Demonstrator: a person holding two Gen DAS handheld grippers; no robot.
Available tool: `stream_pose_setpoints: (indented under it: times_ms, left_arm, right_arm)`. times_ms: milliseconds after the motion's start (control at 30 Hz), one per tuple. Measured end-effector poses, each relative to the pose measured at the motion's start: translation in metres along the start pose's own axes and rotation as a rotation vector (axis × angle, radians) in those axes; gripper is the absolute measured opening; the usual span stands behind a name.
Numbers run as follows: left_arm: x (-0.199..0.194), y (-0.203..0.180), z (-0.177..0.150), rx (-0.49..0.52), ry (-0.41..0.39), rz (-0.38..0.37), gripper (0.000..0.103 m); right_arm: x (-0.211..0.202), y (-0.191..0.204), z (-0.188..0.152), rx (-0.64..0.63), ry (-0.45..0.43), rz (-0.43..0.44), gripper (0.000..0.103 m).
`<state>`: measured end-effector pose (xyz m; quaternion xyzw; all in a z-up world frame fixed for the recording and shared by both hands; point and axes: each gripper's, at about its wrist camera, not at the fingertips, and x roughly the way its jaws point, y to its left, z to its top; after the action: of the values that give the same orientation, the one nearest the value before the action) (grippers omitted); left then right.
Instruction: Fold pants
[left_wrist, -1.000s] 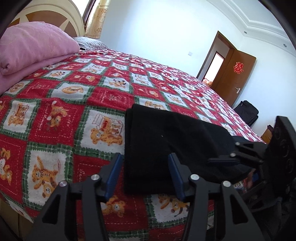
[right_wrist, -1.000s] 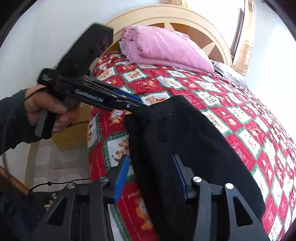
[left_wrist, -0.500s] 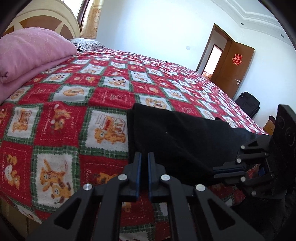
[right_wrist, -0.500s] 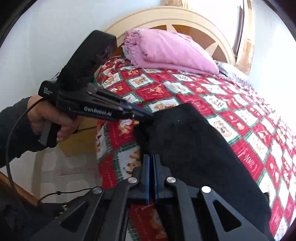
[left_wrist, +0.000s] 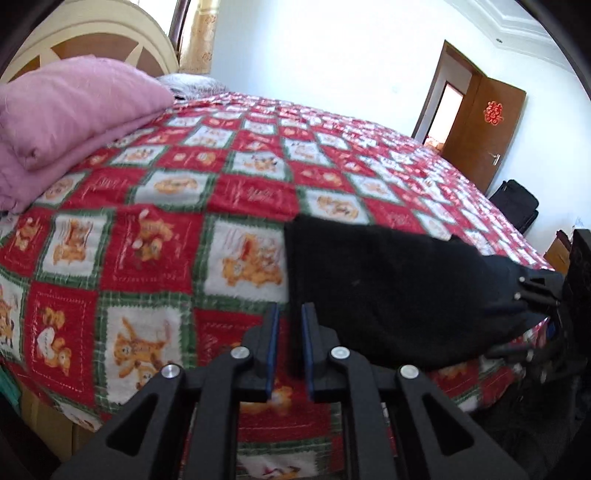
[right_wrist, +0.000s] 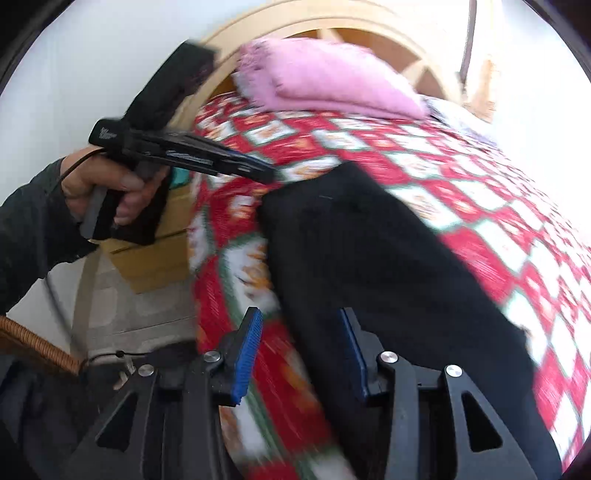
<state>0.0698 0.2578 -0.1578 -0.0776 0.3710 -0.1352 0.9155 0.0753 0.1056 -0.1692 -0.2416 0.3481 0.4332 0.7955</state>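
The left gripper (left_wrist: 289, 345) has its blue-padded fingers nearly together, pinching the near corner of the black folded fabric pants (left_wrist: 388, 291). The right gripper (right_wrist: 301, 354) stands wide apart, straddling the pants' near edge and clamping nothing. The pants lie along the near edge of the red checked bear-print bedspread (left_wrist: 177, 229). To fold well, I judge both corners should be held firmly and lifted together so the edge travels level.
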Motion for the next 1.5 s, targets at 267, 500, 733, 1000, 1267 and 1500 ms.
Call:
stream_pose_setpoints:
  times_ms: [267,500,733,1000,1267,1500]
  left_arm:
    - [0.009,-0.085,0.016,0.152,-0.024,-0.158,0.047]
    - [0.036,-0.163,0.015,0.300,0.042,-0.288,0.047]
    - [0.047,-0.223,0.002,0.425,0.102,-0.405,0.047]
    - [0.060,-0.287,-0.017,0.591,0.160,-0.500,0.047]
    - [0.081,-0.319,-0.038,0.713,0.243,-0.488,0.047]
    - [0.088,-0.328,-0.043,0.760,0.227,-0.426,0.047]
  right_arm:
    - [-0.132,-0.114,-0.117,0.375,0.024,-0.281,0.045]
    - [-0.285,-0.184,-0.255,0.877,-0.040,-0.615,0.045]
    - [-0.390,-0.193,-0.344,1.201,-0.157,-0.817,0.045]
    - [-0.426,-0.198,-0.391,1.361,-0.246,-0.834,0.045]
    - [-0.415,-0.214,-0.399,1.381,-0.256,-0.793,0.045]
    - [-0.405,-0.229,-0.404,1.387,-0.272,-0.770,0.045]
